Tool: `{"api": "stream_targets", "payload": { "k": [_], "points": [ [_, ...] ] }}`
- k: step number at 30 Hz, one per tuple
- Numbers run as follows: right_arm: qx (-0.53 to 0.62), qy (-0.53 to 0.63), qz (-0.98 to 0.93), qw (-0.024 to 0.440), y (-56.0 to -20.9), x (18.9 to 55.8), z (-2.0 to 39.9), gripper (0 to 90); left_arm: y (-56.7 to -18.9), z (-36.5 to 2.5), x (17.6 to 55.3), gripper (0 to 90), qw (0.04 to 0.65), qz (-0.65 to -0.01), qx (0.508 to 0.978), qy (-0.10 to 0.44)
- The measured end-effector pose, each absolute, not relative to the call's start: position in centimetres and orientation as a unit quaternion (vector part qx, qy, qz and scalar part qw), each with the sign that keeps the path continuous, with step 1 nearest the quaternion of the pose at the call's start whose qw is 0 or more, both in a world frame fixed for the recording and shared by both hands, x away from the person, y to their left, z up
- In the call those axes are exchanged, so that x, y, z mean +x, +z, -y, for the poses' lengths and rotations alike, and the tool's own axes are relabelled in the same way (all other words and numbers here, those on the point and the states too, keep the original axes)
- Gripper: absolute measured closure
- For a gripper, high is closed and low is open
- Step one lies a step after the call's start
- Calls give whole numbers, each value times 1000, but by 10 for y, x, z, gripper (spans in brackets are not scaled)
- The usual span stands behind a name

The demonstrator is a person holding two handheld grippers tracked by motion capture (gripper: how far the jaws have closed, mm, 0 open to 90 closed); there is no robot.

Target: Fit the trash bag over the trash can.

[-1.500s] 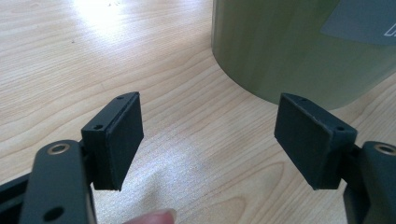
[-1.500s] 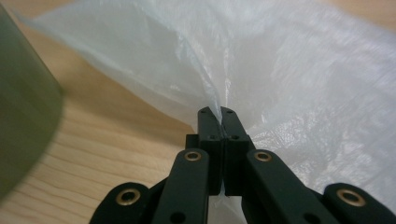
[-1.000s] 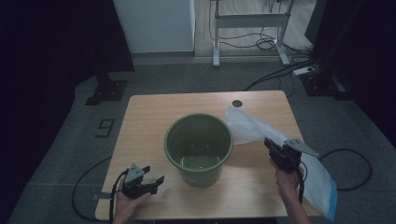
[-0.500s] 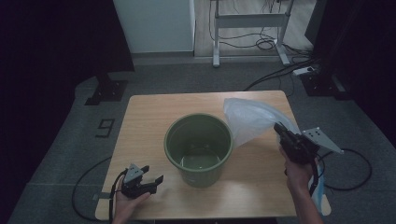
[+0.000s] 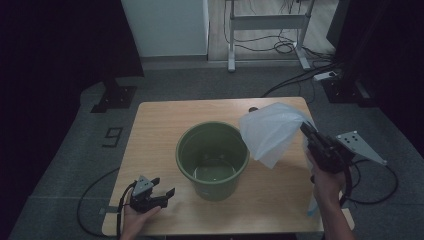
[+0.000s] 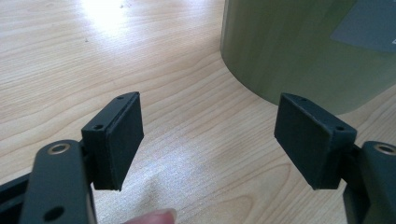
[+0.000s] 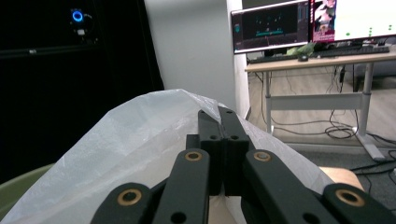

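At the lower left of the high view, the left gripper [image 5: 159, 194] rests released on the table [image 5: 155, 120]. At right, the right gripper [image 5: 306, 131] pinches the white plastic bag [image 5: 272, 132] beside the green bucket [image 5: 212, 159]. Held by 1 thin edge, the bag could slip free or snag the rim.

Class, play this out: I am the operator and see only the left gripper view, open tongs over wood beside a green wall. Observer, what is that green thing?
Observer: A green bucket, standing upright mid-table.
Operator: Anything in it?
Observer: No, its floor is bare in the high view.
Operator: What is the other hand doing?
Observer: The right tongs are shut on a white plastic bag, held up right of the bucket.
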State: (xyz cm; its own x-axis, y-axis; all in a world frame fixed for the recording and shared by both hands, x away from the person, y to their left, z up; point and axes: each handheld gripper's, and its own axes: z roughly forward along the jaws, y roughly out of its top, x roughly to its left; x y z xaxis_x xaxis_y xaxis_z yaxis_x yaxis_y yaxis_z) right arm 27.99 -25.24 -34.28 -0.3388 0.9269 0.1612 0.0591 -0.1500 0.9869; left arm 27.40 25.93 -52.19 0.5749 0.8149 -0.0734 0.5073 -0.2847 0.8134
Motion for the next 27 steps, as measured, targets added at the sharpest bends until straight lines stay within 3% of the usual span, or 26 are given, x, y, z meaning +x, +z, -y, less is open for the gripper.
{"api": "stream_targets", "payload": {
  "k": [12,19,27],
  "points": [
    [421,640,-533,359,-313,267,245,891,-523,-259,274,233,421,-423,782,180],
    [392,657,-540,350,-296,263,219,891,-522,-259,274,232,423,-423,781,180],
    [363,644,-584,334,-308,263,178,890,-521,-262,274,232,425,-425,778,181]
  ]
}}
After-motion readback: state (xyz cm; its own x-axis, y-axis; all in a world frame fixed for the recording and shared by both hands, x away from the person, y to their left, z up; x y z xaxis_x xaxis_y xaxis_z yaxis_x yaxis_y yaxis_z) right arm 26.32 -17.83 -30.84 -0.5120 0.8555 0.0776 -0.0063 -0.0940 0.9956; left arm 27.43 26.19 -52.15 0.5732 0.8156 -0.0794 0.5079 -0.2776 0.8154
